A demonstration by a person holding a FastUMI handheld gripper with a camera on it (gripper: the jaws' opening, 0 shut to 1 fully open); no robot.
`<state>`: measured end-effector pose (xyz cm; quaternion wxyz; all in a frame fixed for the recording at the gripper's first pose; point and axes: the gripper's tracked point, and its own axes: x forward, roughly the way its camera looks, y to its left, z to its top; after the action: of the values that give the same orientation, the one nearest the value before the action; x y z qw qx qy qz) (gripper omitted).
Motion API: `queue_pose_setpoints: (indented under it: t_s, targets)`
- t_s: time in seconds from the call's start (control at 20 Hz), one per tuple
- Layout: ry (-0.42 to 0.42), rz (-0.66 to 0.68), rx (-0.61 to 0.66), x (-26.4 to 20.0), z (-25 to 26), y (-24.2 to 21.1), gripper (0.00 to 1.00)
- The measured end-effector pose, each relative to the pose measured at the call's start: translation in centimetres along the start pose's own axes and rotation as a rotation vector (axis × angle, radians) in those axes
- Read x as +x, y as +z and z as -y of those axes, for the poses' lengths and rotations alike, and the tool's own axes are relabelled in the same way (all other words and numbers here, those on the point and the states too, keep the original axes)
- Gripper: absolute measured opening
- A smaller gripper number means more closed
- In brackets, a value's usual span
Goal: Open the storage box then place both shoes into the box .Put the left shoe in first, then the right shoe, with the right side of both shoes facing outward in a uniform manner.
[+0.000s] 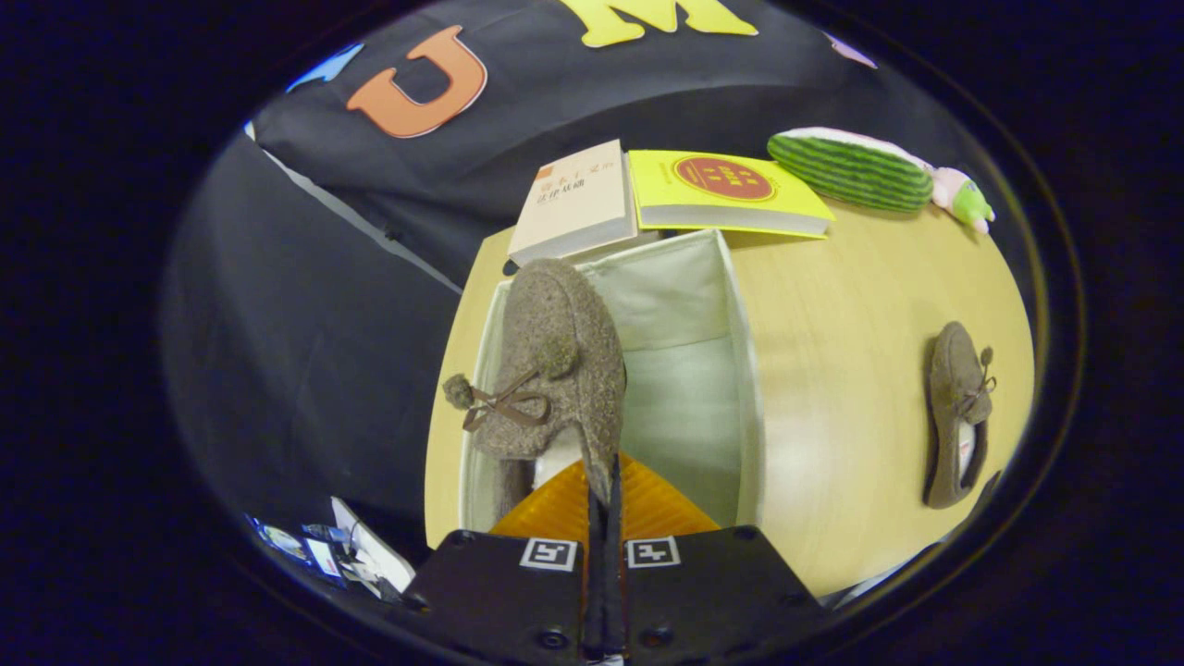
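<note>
My gripper [603, 490] is shut on the rim of a brown woolly shoe [555, 370] with a bow and pompoms. The shoe hangs toe-forward just ahead of the fingers, turned on its side, over the left half of the open white storage box [740, 370]. The box stands on the wooden table, its pale inside showing to the right of the held shoe. A second matching brown shoe [957, 412] lies on the table well to the right of the box, sole down.
Two books, a cream book [573, 199] and a yellow book [726, 190], lie just beyond the box. A striped green plush toy [860, 171] rests at the table's far right. The table's left edge [444, 370] runs close beside the box.
</note>
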<state>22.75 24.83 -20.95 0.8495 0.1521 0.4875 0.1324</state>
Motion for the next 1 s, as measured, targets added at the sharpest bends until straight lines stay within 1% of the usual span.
queue_pose_setpoints:
  t_s: [0.15,0.3,0.35,0.4,0.45,0.5,0.55,0.6,0.65,0.8,1.0]
  targets:
    - [-0.012,-0.002,0.043,2.4,-0.3,-0.5,0.06]
    - [0.012,-0.031,0.066,4.2,-0.9,-1.5,0.08]
    - [0.016,-0.041,0.072,4.5,-0.9,-1.7,0.11]
    - [0.031,-0.049,0.081,4.4,-0.8,-1.6,0.13]
    - [0.051,-0.054,0.075,5.5,-1.2,-1.9,0.22]
    - [0.063,-0.061,0.043,4.1,-1.1,-1.8,0.49]
    - [0.090,-0.065,0.015,3.9,-1.5,-2.3,0.77]
    - [0.092,-0.059,-0.020,2.6,-1.6,-1.8,1.00]
    - [0.094,-0.048,-0.052,0.9,-1.3,-1.7,1.00]
    - [0.057,0.004,-0.132,-2.7,-0.1,-0.9,1.00]
    - [0.031,0.080,-0.196,-7.3,2.2,0.5,1.00]
